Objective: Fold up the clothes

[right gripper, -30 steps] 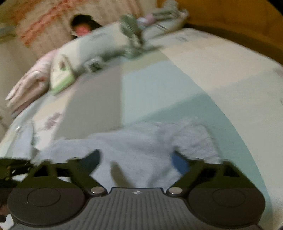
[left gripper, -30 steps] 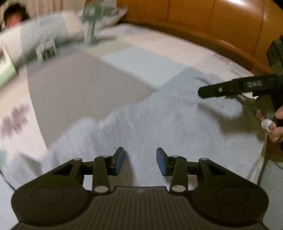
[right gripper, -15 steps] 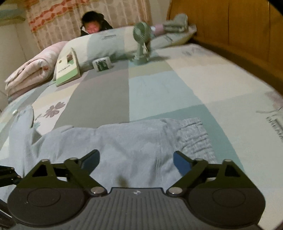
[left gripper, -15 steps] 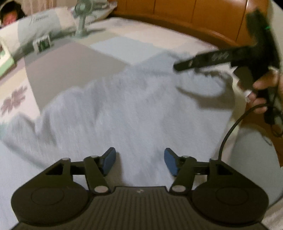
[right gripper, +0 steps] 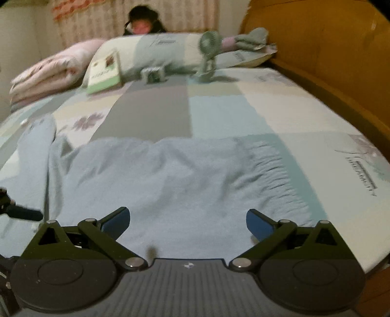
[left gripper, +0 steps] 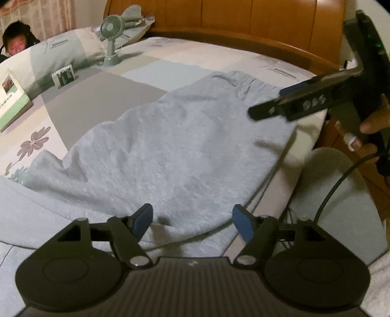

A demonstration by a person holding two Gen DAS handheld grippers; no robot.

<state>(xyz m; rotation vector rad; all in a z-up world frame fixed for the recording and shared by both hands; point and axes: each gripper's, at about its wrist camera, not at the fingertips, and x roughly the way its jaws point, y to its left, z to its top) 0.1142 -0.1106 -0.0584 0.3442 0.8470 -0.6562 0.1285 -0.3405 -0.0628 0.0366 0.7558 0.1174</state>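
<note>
Pale blue fleece trousers (left gripper: 170, 146) lie spread across the patchwork bed cover, the gathered waistband (right gripper: 275, 170) toward the wooden footboard side. My left gripper (left gripper: 192, 220) hovers open just above the near hem, with nothing between its blue pads. My right gripper (right gripper: 186, 222) is also open, low over the trousers near the waist. In the left wrist view the right gripper (left gripper: 290, 102) shows side-on at the right, held by a hand (left gripper: 373, 122) above the waistband.
A small green fan (left gripper: 112, 36), a photo card (left gripper: 63, 76), a book (left gripper: 9, 102) and pillows (right gripper: 170, 51) sit at the far end of the bed. A person (right gripper: 143, 23) is behind the pillows. A wooden bed frame (right gripper: 329, 61) runs along the right. A black cable (left gripper: 336, 183) hangs by the bed edge.
Both grippers have pulled back toward the bed's near edge, so more of the trousers shows. The left gripper's fingers have spread wider. The trousers now lie flatter.
</note>
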